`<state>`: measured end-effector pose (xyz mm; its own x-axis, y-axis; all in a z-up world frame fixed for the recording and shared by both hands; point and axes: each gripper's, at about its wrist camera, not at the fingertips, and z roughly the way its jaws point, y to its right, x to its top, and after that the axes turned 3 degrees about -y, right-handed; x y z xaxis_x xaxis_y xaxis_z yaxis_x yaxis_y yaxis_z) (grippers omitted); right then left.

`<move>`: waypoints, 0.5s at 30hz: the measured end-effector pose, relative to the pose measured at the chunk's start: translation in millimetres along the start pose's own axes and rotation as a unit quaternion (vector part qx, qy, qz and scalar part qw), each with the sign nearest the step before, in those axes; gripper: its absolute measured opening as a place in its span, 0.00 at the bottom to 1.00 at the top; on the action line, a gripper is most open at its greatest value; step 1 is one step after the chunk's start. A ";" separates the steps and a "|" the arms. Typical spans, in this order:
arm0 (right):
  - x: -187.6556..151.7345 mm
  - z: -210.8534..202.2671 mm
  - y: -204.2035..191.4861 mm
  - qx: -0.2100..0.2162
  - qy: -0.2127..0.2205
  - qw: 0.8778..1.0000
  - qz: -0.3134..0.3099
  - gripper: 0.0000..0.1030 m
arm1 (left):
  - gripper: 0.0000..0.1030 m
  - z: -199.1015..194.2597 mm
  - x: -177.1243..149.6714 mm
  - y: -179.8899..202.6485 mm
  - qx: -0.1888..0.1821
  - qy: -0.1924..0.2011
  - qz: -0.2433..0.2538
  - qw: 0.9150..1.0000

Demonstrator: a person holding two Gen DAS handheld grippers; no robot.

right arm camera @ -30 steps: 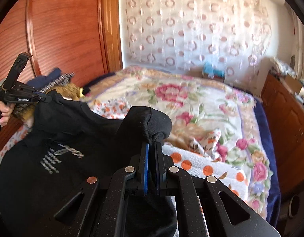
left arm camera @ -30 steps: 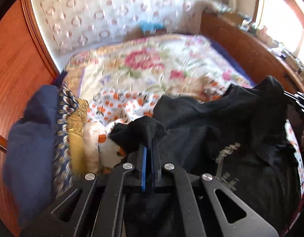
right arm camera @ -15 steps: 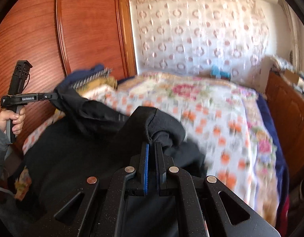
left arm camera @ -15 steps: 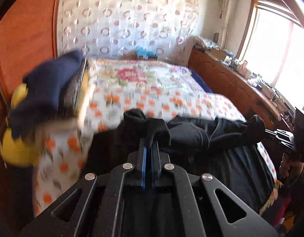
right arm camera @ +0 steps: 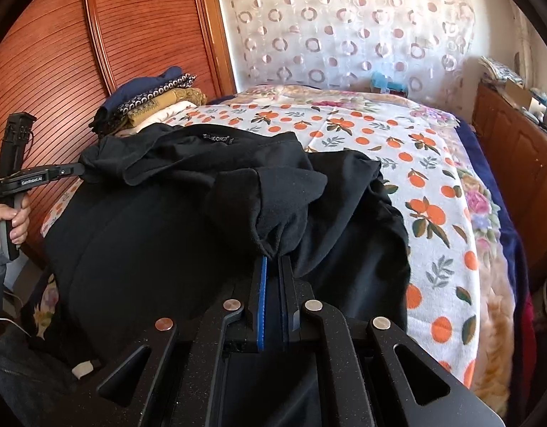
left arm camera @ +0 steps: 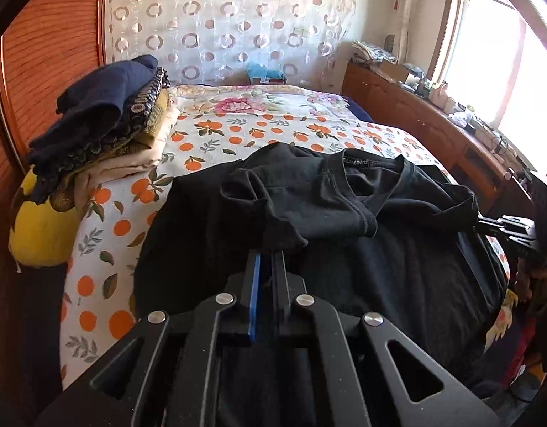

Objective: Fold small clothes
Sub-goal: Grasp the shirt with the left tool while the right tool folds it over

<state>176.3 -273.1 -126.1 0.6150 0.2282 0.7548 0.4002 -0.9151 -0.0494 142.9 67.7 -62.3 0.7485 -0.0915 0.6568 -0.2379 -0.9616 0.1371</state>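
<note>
Right wrist view: both grippers' jaws clamped on black T-shirt [right arm camera: 173, 235] (level, spread apart).

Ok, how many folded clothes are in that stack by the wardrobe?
4 visible in the stack: navy garment on top, then a patterned dark one, a mustard one, and a cream one at the bottom. More may be hidden underneath.
</note>
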 end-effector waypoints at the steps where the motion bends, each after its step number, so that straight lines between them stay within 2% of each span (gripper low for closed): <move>1: -0.4 -3.5 -1.0 0.003 0.004 1.000 0.000 0.24 | 0.08 -3.1 -1.1 0.7 0.005 0.001 0.002 1.000; 2: -2.3 -7.6 -4.3 0.002 0.008 1.000 -0.002 0.29 | 0.21 -6.6 -1.6 2.5 0.009 0.005 0.006 1.000; 3: -6.0 -12.6 -10.9 -0.001 0.012 1.000 -0.005 0.39 | 0.35 -9.7 -2.7 2.8 0.010 0.008 0.008 1.000; 4: -4.9 -18.2 -11.9 -0.004 0.017 1.000 -0.007 0.45 | 0.42 -13.3 -2.5 3.9 0.009 0.013 0.009 1.000; 5: -5.5 -21.4 -12.7 -0.005 0.022 1.000 -0.008 0.45 | 0.46 -16.1 -2.1 4.3 0.007 0.017 0.009 1.000; 11: 14.9 -27.0 -4.0 -0.016 0.049 0.999 -0.008 0.46 | 0.46 -15.4 19.8 19.4 0.001 0.031 0.030 0.999; 15: 41.8 -2.8 1.4 -0.025 0.036 0.999 -0.015 0.46 | 0.46 9.7 44.3 33.7 -0.016 0.020 0.054 0.998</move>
<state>200.7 -265.7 -92.8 0.5518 0.2332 0.8007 0.3826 -0.9239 0.0055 174.0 28.7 -35.8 0.6919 -0.1827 0.6984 -0.3362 -0.9377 0.0877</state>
